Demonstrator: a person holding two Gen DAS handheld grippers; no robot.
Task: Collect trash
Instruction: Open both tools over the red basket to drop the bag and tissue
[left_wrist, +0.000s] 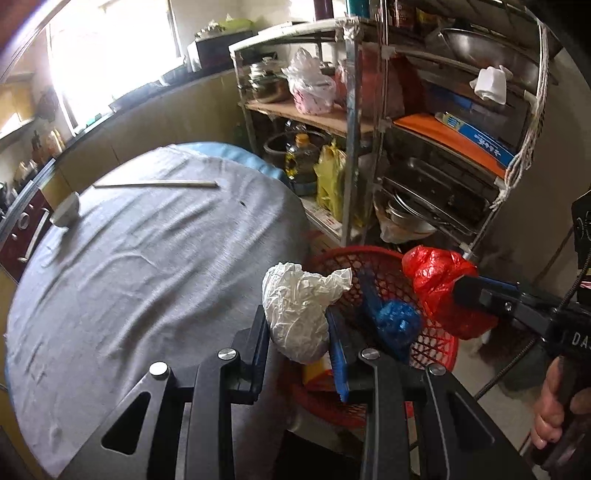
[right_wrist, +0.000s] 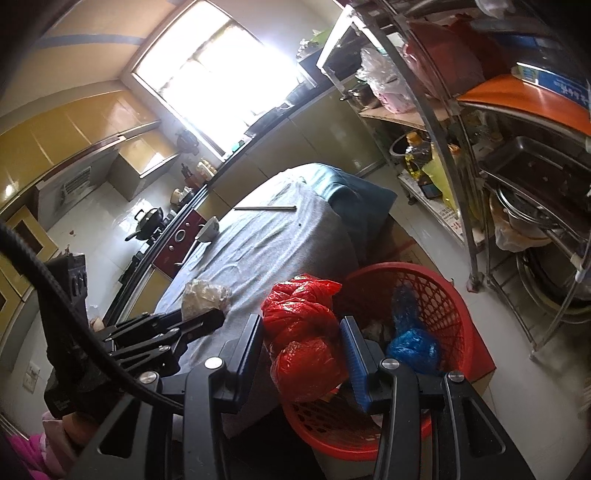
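Note:
My left gripper (left_wrist: 299, 332) is shut on a crumpled white plastic bag (left_wrist: 299, 310) and holds it at the table's edge, beside the red mesh basket (left_wrist: 436, 343). My right gripper (right_wrist: 304, 343) is shut on a crumpled red plastic bag (right_wrist: 303, 332) and holds it at the basket's (right_wrist: 443, 306) near rim. A blue plastic bag (right_wrist: 413, 347) lies inside the basket; it also shows in the left wrist view (left_wrist: 395, 321). The red bag shows in the left wrist view (left_wrist: 439, 291) above the basket. The left gripper with the white bag (right_wrist: 205, 295) shows in the right wrist view.
A table with a grey cloth (left_wrist: 147, 266) bears a pair of chopsticks (left_wrist: 155, 184) and a small bowl (left_wrist: 66, 214). A metal rack (left_wrist: 406, 147) with pots, bottles and bags stands behind the basket. A kitchen counter (right_wrist: 177, 236) runs along the far side.

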